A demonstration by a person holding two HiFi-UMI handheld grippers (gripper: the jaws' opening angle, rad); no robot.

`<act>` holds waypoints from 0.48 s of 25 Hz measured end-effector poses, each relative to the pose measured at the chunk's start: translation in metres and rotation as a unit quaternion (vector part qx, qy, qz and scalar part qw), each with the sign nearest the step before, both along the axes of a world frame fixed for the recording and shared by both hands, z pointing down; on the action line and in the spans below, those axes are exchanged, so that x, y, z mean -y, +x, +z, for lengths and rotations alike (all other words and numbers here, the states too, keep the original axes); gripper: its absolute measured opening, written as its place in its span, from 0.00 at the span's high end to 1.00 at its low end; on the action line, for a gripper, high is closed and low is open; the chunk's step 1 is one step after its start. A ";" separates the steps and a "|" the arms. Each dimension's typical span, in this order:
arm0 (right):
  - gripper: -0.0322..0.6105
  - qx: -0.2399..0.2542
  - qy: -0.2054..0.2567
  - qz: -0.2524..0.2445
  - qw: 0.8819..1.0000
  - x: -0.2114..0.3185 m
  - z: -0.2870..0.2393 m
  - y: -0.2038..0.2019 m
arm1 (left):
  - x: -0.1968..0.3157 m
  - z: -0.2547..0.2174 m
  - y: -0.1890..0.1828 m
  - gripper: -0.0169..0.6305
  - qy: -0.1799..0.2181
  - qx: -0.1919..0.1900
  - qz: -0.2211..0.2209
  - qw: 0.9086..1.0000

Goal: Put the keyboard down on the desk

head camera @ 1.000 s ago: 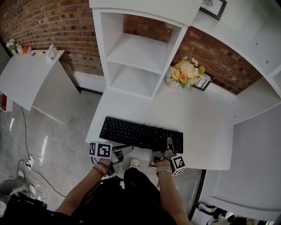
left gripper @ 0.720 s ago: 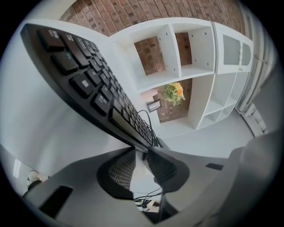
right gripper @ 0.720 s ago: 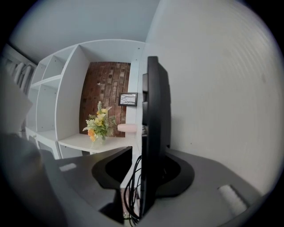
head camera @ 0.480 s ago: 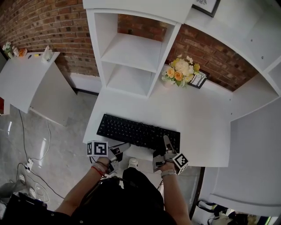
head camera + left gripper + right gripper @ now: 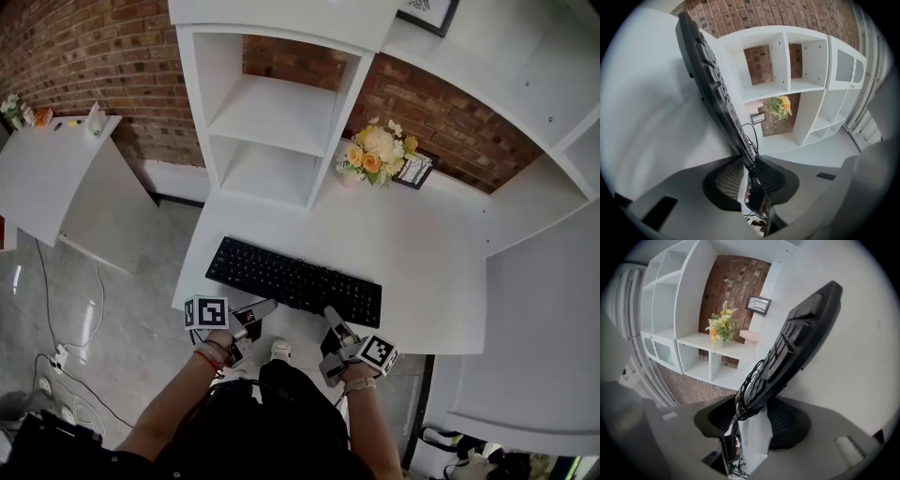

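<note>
Since a second ago the right gripper [image 5: 330,317] has drawn back toward the lower frame, its jaws just opening. Head view: the keyboard [image 5: 292,281] lies flat on the desk [image 5: 422,253], its long axis running left to lower right, and both forearms reach up from the bottom. Left gripper view: the left gripper [image 5: 749,166], its jaws just closing, pinches the keyboard's edge. Right gripper view: the jaws stand wide around the keyboard's edge and a coiled cable [image 5: 747,394], with the pads clear.

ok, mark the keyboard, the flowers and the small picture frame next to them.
keyboard [image 5: 292,279], head view, middle of the key field.
flowers [image 5: 373,155], head view, centre of the bouquet.
picture frame [image 5: 414,171], head view, its front face.
</note>
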State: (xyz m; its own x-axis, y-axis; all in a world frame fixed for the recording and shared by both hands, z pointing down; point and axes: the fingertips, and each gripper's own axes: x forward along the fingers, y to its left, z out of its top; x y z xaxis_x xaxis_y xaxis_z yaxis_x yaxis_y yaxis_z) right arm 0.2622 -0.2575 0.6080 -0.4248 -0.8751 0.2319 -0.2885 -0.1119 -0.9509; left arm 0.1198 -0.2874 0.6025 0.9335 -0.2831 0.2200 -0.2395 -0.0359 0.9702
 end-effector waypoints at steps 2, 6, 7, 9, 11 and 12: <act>0.63 -0.013 0.001 -0.025 1.000 -0.005 -0.001 -0.006 | 0.002 0.000 0.000 0.88 -0.002 -0.001 -0.005 1.000; 0.65 -0.063 -0.001 -0.100 0.993 -0.016 0.001 -0.028 | 0.000 0.003 0.004 0.88 -0.008 0.003 0.000 1.000; 0.68 -0.079 -0.002 -0.116 0.990 -0.019 0.003 -0.033 | -0.001 0.004 0.005 0.88 -0.009 0.004 0.003 1.000; 0.78 -0.091 -0.006 -0.126 0.988 -0.018 0.007 -0.040 | -0.003 0.007 0.007 0.88 -0.013 0.006 0.006 1.000; 0.85 -0.090 -0.013 -0.118 0.989 -0.014 0.010 -0.043 | -0.004 0.010 0.007 0.88 -0.018 0.011 0.005 1.000; 0.87 -0.095 -0.020 -0.115 0.989 -0.012 0.013 -0.044 | -0.004 0.011 0.007 0.88 -0.020 0.013 0.002 1.000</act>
